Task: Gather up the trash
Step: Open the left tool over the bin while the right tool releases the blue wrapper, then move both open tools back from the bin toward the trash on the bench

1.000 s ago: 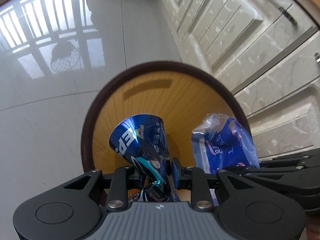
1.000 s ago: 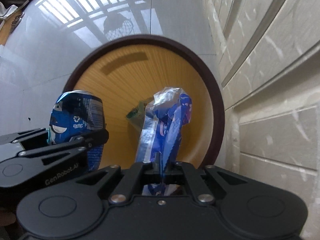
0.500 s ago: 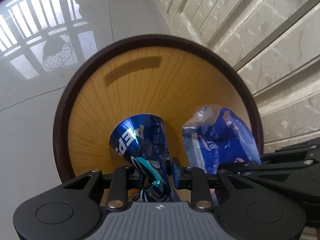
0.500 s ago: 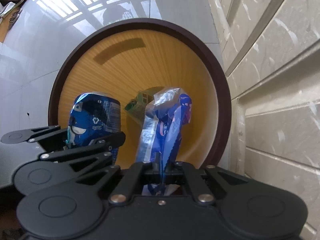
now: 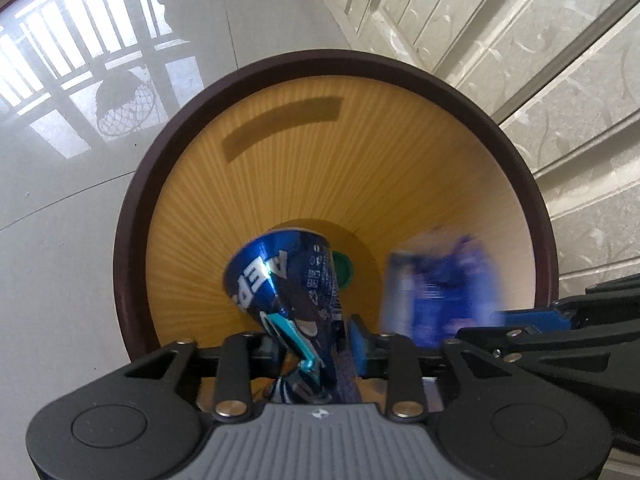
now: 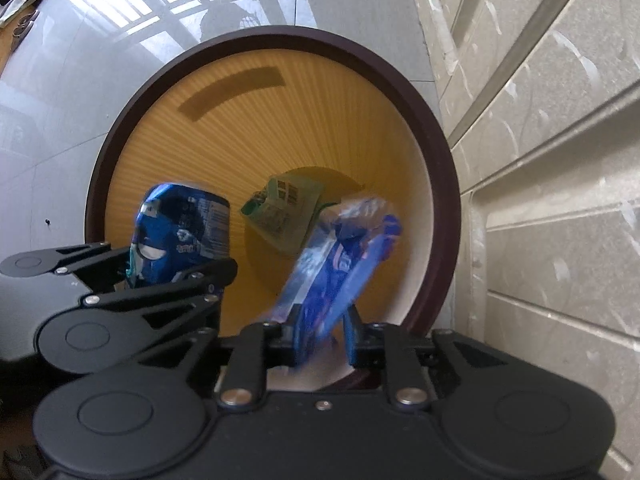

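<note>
Both grippers hang over a round bin (image 5: 320, 58) (image 6: 288, 34) with a dark brown rim and a ribbed yellow inside. A crushed blue Pepsi can (image 5: 280, 276) (image 6: 180, 228) stands between the fingers of my left gripper (image 5: 314, 344) (image 6: 168, 264). Its jaws are opening, and a thin gap shows beside the can. The jaws of my right gripper (image 6: 320, 328) are opening too. A blue plastic wrapper (image 6: 340, 256) (image 5: 440, 288) leans right between them, blurred and loose from the pads. A green printed label (image 6: 284, 208) lies on the bin's bottom.
Cream panelled cabinet doors (image 5: 520, 60) (image 6: 540, 160) stand close along the bin's right side. Glossy grey floor tiles (image 5: 80, 200) (image 6: 60, 120) spread to the left and behind, reflecting a window grille.
Both grippers have sunk closer to the bin, which now fills more of each view. Both pairs of jaws have parted. The wrapper has tipped to the right and blurs.
</note>
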Available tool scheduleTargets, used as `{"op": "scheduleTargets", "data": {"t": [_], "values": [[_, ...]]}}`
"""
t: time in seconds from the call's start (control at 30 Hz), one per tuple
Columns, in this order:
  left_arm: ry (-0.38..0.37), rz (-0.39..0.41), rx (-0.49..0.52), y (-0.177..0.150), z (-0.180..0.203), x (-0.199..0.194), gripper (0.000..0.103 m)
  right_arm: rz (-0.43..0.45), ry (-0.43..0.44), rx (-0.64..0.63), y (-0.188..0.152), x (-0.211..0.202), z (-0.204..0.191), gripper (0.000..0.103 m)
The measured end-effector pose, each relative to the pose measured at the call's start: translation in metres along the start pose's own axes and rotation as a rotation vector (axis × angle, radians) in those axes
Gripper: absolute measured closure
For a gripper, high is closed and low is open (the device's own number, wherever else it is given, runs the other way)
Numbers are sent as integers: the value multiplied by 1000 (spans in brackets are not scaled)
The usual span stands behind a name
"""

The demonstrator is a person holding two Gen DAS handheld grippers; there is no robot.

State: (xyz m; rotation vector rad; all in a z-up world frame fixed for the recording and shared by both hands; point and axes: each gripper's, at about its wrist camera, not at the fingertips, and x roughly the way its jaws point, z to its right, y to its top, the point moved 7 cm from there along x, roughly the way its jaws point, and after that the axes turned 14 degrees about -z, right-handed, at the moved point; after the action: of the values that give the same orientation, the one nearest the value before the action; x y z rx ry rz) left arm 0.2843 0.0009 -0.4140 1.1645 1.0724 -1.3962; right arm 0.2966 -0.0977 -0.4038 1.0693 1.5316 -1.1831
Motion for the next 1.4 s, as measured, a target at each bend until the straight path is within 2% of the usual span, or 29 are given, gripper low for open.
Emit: {"op": "scheduleTargets", "data": {"t": [0.4, 0.57, 0.67, 0.73, 0.87, 0.93, 1.07, 1.27, 1.4], "values": [[14, 1, 3, -2, -2, -8, 64, 8, -25, -17, -1, -8, 0, 81], [23, 3, -1, -5, -4, -22, 64, 27, -37, -30, -6, -15, 1, 77], [28, 8, -8, -4, -4, -30, 64, 46, -43, -34, -7, -24, 1, 72], [34, 13, -11, -5, -6, -37, 64, 58, -46, -22, -9, -31, -1, 62], [47, 18, -19, -8, -8, -50, 64, 80, -66, 4, -14, -48, -1, 56], [54, 18, -26, -10, -11, -57, 64, 82, -72, 18, -16, -54, -1, 48], [63, 21, -39, -16, -14, -69, 63, 98, -88, 26, -23, -67, -3, 43], [68, 35, -57, -24, -19, -90, 52, 124, -114, 33, -34, -81, -8, 35], [83, 48, -65, -30, -21, -105, 43, 149, -130, 45, -45, -98, -7, 24]]}}
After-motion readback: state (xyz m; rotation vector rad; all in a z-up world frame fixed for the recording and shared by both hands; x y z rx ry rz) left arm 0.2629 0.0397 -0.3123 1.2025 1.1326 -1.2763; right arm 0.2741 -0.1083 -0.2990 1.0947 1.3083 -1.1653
